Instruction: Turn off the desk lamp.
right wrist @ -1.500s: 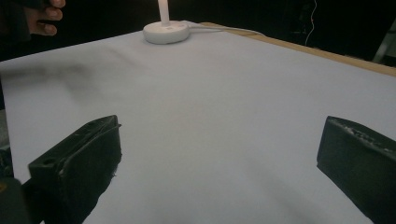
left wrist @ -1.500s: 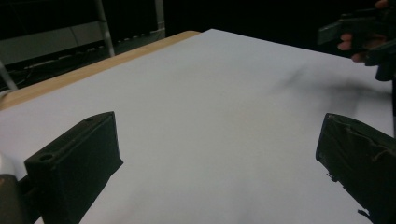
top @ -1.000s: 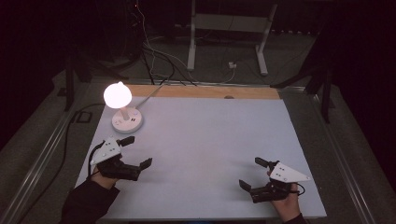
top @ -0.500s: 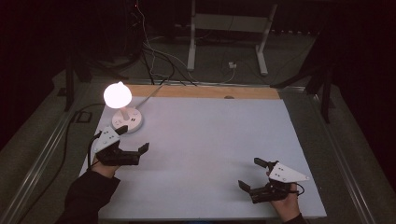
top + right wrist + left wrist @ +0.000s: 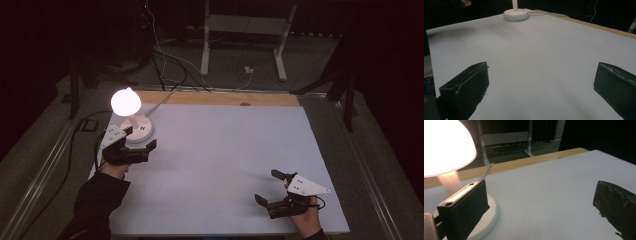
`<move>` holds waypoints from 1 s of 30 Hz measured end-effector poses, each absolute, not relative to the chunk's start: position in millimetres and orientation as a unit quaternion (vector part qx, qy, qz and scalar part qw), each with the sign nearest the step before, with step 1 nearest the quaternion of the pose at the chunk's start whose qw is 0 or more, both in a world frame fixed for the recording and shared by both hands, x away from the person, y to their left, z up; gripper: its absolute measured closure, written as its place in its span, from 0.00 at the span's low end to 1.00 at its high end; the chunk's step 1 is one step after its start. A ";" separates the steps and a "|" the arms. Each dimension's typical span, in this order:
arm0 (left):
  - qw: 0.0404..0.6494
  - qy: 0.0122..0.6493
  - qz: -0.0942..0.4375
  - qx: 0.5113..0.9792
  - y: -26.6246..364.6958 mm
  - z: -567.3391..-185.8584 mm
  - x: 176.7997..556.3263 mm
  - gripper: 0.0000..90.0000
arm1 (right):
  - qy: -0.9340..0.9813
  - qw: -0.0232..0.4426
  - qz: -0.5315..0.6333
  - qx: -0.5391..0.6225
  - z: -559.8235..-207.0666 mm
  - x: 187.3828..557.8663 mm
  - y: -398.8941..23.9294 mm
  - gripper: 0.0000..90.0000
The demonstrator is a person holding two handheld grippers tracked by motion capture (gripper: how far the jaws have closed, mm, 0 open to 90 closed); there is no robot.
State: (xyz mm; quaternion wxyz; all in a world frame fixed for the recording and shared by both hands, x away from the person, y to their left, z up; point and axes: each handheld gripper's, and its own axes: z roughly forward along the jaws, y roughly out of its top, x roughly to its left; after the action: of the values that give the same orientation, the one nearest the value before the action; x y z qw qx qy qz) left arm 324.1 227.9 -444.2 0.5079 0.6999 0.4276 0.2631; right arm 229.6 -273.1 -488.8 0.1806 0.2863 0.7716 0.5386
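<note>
1. The lamp (image 5: pixel 131 116) stood near the far left corner of the table (image 5: pixel 225 150), and it was lit up bright.
2. Its round shade (image 5: pixel 445 145) glowed white-orange, and its round white base (image 5: pixel 140 131) sat flat on the white table top.
3. A white cord (image 5: pixel 162 100) ran from the lamp base toward the wooden strip (image 5: pixel 215 98) at the far edge of the table.
4. My left claw (image 5: pixel 142 139) was just beside the lamp base, on the near side of it.
5. My left claw was wide open and held nothing.
6. In the left gripper view, one jaw was right in front of the lamp base, and the other jaw was out over bare table.
7. I could not tell if that jaw touched the base.
8. My right claw (image 5: pixel 267 186) was well apart from the lamp, near the opposite corner of the table, close to my side.
9. My right claw was wide open too, with nothing between its jaws.
10. In the right gripper view, the lamp base (image 5: pixel 515 14) was far off across the white table.
11. The room around the lamp was dark, with cables (image 5: pixel 165 65) on the floor beyond it.
</note>
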 end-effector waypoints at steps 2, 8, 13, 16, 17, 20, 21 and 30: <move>0.497 0.432 0.271 0.703 228.4 -446.4 327.4 0.00 | 0.772 0.179 0.538 0.287 -489.2 230.1 -273.2 0.00; 0.481 0.455 0.293 0.690 230.2 -450.4 334.8 0.00 | 0.773 0.178 0.538 0.285 -489.1 229.9 -272.9 0.00; 0.441 0.479 0.322 0.687 232.7 -450.5 343.1 0.04 | 0.773 0.176 0.538 0.286 -489.3 230.2 -272.9 0.00; 0.426 0.498 0.322 0.683 235.1 -454.1 348.6 0.07 | 0.773 0.175 0.539 0.287 -489.6 230.5 -272.9 0.00; 0.421 0.502 0.325 0.682 235.6 -455.6 350.2 0.08 | 0.773 0.176 0.539 0.286 -489.4 230.3 -272.9 0.00; 0.408 0.516 0.333 0.675 237.6 -458.4 354.8 0.09 | 0.772 0.175 0.539 0.287 -489.5 230.7 -273.1 0.00; 0.404 0.521 0.338 0.672 238.3 -459.0 356.0 0.10 | 0.772 0.174 0.539 0.288 -489.7 230.8 -273.1 0.00; 0.403 0.538 0.339 0.658 243.2 -465.6 365.0 0.35 | 0.772 0.174 0.539 0.286 -489.5 230.5 -273.0 0.00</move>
State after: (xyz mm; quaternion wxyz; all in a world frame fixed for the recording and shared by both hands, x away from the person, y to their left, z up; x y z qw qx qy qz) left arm 365.0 243.2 -465.6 0.4030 0.6578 0.5385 0.3391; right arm 230.5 -273.0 -489.5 0.1744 0.2860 0.7725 0.5395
